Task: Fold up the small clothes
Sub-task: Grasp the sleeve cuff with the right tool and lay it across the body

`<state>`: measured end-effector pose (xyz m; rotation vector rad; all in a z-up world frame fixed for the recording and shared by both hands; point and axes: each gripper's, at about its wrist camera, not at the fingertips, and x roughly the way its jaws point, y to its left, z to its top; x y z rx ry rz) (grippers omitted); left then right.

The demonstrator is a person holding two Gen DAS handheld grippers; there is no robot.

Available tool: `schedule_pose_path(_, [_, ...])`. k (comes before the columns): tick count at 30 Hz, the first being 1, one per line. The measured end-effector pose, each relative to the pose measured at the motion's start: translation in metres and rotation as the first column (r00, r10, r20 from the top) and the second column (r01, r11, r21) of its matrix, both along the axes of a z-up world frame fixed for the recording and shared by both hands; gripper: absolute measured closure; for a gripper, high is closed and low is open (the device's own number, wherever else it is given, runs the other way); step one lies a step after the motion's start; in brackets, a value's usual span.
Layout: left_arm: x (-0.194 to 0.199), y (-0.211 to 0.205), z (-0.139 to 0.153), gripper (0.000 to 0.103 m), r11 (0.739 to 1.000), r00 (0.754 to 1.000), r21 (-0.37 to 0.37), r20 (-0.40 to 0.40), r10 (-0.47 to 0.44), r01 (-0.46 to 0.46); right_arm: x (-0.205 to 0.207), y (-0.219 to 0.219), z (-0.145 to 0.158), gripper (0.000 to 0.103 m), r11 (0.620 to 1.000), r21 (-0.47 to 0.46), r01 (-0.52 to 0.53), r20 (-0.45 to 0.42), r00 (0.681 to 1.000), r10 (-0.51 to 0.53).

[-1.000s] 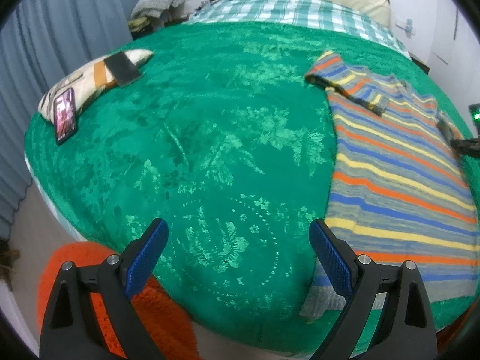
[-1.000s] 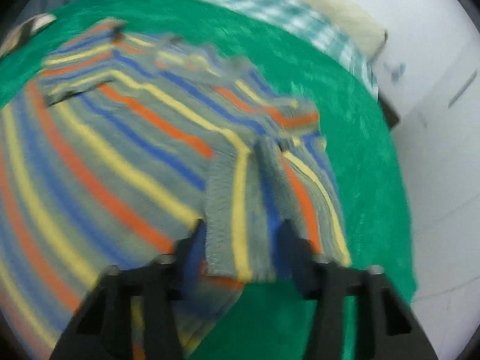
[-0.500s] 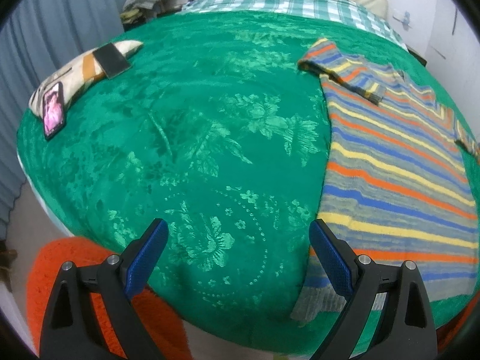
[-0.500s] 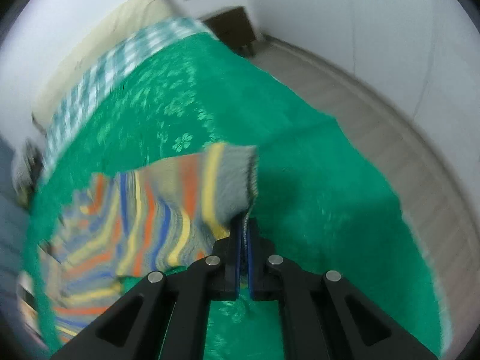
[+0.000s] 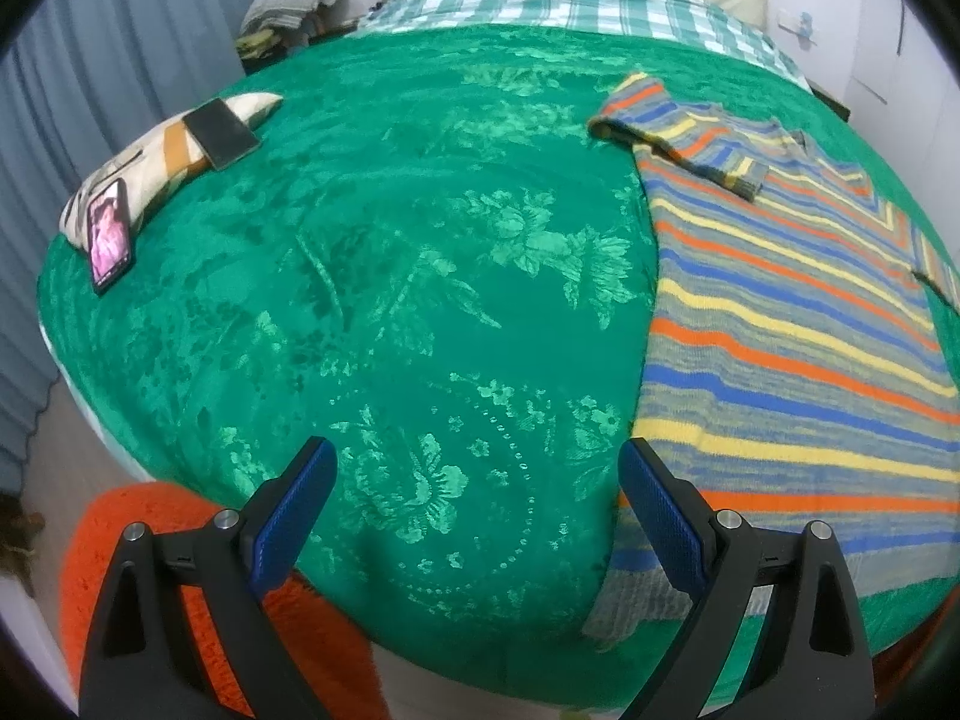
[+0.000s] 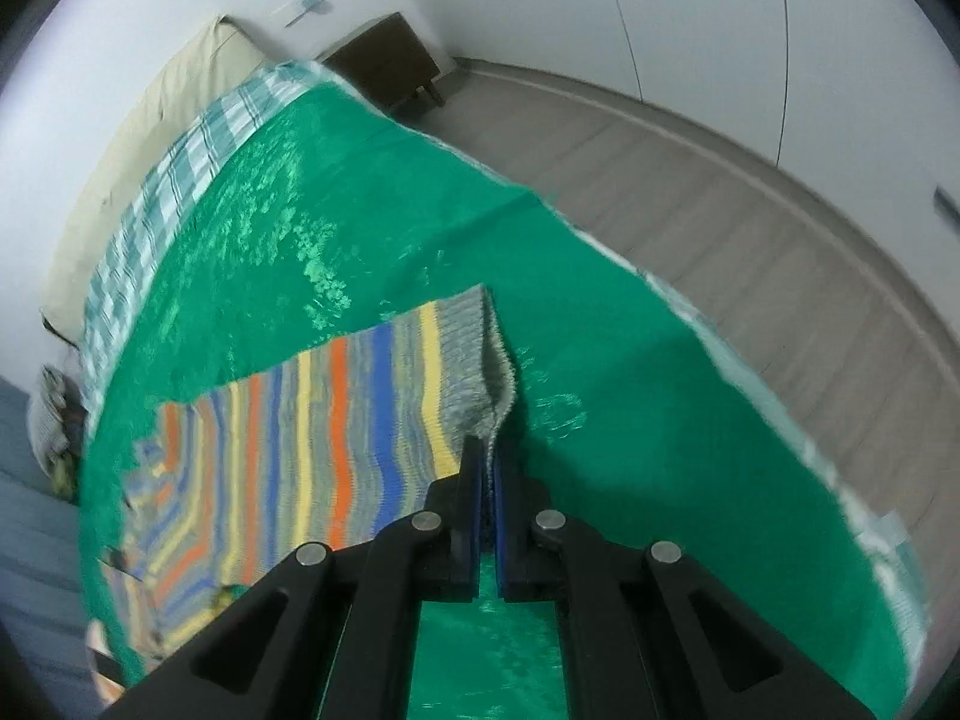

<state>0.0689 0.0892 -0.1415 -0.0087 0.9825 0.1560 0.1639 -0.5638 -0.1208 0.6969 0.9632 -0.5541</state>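
Observation:
A small striped knit sweater (image 5: 798, 324), grey with orange, yellow and blue bands, lies spread on the right of a green bedspread (image 5: 390, 276). Its left sleeve is folded over the chest. My left gripper (image 5: 474, 474) is open and empty above the bed's near edge, its right finger beside the sweater's hem. In the right wrist view my right gripper (image 6: 487, 450) is shut on the cuff of the sweater's sleeve (image 6: 360, 414), which stretches out flat to the left over the bedspread (image 6: 600, 360).
A phone (image 5: 108, 237) and a dark case (image 5: 222, 132) rest on a patterned pillow (image 5: 150, 156) at the bed's left edge. An orange rug (image 5: 180, 600) lies on the floor below. A nightstand (image 6: 384, 69) and wooden floor (image 6: 720, 210) lie beyond the bed's right edge.
My right gripper closed on the sleeve cuff and pulled the sleeve outward towards the bed's right edge. My left gripper stayed open and shifted slightly nearer the sweater's hem.

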Motion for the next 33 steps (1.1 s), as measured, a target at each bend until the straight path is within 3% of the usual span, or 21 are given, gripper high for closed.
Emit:
schedule_pose_path(5, [0.001, 0.002, 0.000, 0.007, 1.000, 1.000, -0.006, -0.003, 0.005, -0.005, 0.002, 0.010, -0.012, 0.101, 0.987, -0.141, -0.075, -0.149, 0.987, 0.054])
schedule_pose_path(12, [0.000, 0.004, -0.001, 0.007, 1.000, 1.000, -0.008, -0.004, 0.009, -0.009, 0.006, 0.016, -0.008, 0.101, 0.974, -0.205, -0.098, -0.171, 0.983, 0.062])
schedule_pose_path(14, [-0.001, 0.004, 0.000, 0.007, 1.000, 1.000, -0.016, -0.001, 0.006, -0.006, -0.003, 0.019, -0.006, 0.091, 0.973, -0.206, -0.103, -0.143, 0.987, 0.074])
schedule_pose_path(15, [-0.001, 0.004, 0.000, 0.007, 1.000, 1.000, -0.018, 0.000, 0.002, -0.002, -0.008, 0.021, -0.004, 0.076, 0.972, -0.209, -0.107, -0.141, 0.987, 0.079])
schedule_pose_path(16, [-0.001, 0.004, 0.001, 0.007, 1.000, 1.000, -0.019, 0.001, -0.001, 0.001, -0.014, 0.023, -0.002, 0.052, 0.971, -0.215, -0.106, -0.131, 0.988, 0.079])
schedule_pose_path(18, [-0.003, 0.005, 0.003, 0.007, 1.000, 1.000, -0.023, 0.010, -0.005, 0.005, -0.034, 0.029, 0.006, 0.032, 0.963, -0.256, -0.088, -0.096, 0.993, 0.065])
schedule_pose_path(24, [-0.007, 0.008, 0.007, 0.007, 0.999, 1.000, -0.048, 0.025, -0.002, 0.003, -0.094, 0.057, 0.025, 0.032, 0.941, -0.330, -0.072, -0.051, 0.997, 0.058])
schedule_pose_path(30, [-0.012, 0.009, 0.012, 0.007, 0.999, 0.999, -0.047, 0.045, -0.003, 0.005, -0.131, 0.118, 0.052, 0.031, 0.923, -0.351, -0.159, 0.047, 0.981, 0.187])
schedule_pose_path(33, [-0.014, 0.009, 0.014, 0.007, 0.999, 0.999, -0.044, 0.046, -0.005, 0.007, -0.140, 0.158, 0.066, 0.024, 0.900, -0.389, -0.197, 0.104, 0.961, 0.255])
